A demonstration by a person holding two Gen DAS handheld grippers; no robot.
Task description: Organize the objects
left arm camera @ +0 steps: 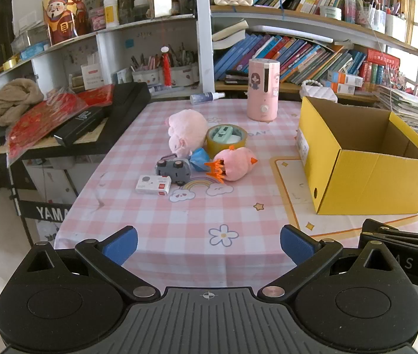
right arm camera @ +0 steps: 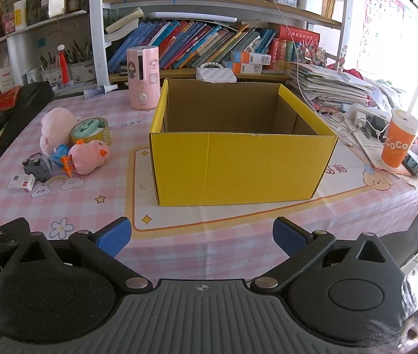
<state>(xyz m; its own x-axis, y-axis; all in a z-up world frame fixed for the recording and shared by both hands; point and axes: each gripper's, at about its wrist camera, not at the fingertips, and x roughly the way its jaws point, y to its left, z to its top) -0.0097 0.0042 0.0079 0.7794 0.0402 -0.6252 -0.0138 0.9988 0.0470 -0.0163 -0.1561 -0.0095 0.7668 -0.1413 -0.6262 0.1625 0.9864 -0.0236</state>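
One "CoCo" cup [right arm camera: 399,140]

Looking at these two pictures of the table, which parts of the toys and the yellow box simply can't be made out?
- Yellow box floor: right view, hidden by its near wall; left view, mostly by its side wall.
- Green item inside the tape roll: both views, half sunk in the ring, too small to identify.
- Blue toy: both views, wedged behind the grey car and pink chick.
- Small white box: print too small.

A lived-in home study or child's room: crammed bookshelves [right arm camera: 209,41] beyond the jaws, pink gingham table [left arm camera: 179,230] ahead, keyboard piano [left arm camera: 61,135] off left, alphabet poster [right arm camera: 383,14] far right
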